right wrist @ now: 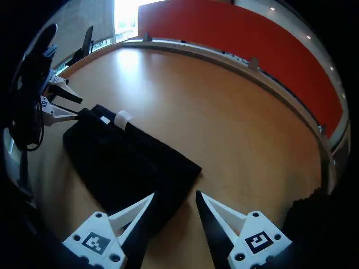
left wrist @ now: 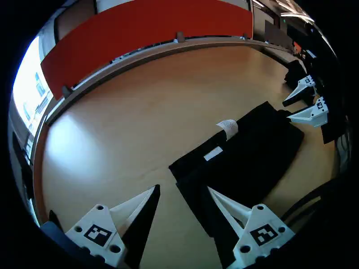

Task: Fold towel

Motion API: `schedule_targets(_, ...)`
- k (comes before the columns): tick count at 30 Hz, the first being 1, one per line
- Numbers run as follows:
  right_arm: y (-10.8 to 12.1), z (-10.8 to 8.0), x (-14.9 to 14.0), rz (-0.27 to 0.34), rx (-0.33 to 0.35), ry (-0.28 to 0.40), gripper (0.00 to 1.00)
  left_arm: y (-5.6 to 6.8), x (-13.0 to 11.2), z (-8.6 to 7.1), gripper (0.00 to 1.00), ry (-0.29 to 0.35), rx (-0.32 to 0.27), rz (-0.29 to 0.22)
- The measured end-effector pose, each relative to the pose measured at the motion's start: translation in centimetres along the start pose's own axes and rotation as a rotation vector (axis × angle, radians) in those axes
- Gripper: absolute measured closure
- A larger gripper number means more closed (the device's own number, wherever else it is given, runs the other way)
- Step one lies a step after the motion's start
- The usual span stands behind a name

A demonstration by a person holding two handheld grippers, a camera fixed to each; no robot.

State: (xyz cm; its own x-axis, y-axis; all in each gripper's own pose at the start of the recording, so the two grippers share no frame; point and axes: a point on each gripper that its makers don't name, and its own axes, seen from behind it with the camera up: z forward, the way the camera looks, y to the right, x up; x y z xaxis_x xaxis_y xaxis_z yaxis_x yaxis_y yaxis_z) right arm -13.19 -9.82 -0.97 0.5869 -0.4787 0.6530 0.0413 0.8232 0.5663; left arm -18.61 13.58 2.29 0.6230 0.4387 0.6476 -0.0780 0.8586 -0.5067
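A black towel (left wrist: 256,152) is laid on the wooden surface (left wrist: 134,121) at centre right. The left tongs (left wrist: 182,187) and right tongs (right wrist: 176,193) are held open at its ends, nothing gripped.

Ahead and to the left of my left gripper (left wrist: 183,187), its fingers apart, I see bare table (left wrist: 125,125) running to the far edge. There a low rail (left wrist: 148,56) and a red partition (left wrist: 148,31) close it off. To the right lies the black towel (left wrist: 251,152), flat and low, with a white tag (left wrist: 229,127) standing up from it. The right gripper (left wrist: 286,110) sits at the towel's far corner and blocks that end. In the right gripper view, wood to the right of the towel is bare up to the partition. On the left, the other gripper and the dark bulk (right wrist: 27,98) behind it bar the way.
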Motion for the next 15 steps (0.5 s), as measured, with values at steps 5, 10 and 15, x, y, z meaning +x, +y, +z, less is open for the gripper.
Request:
schedule_targets(5,0.7,0.2,0.7,-0.005,-0.015,0.010,0.37,-0.7,0.6,0.3,0.33,0.009,0.020,0.010)
schedule_targets(10,1.2,0.4,1.4,-0.006,-0.025,0.021,0.35,-1.4,1.3,0.5,0.33,0.020,0.041,0.010)
schedule_targets(15,1.9,0.5,2.2,-0.004,-0.043,0.038,0.34,-2.0,2.2,0.5,0.33,0.035,0.054,-0.002)
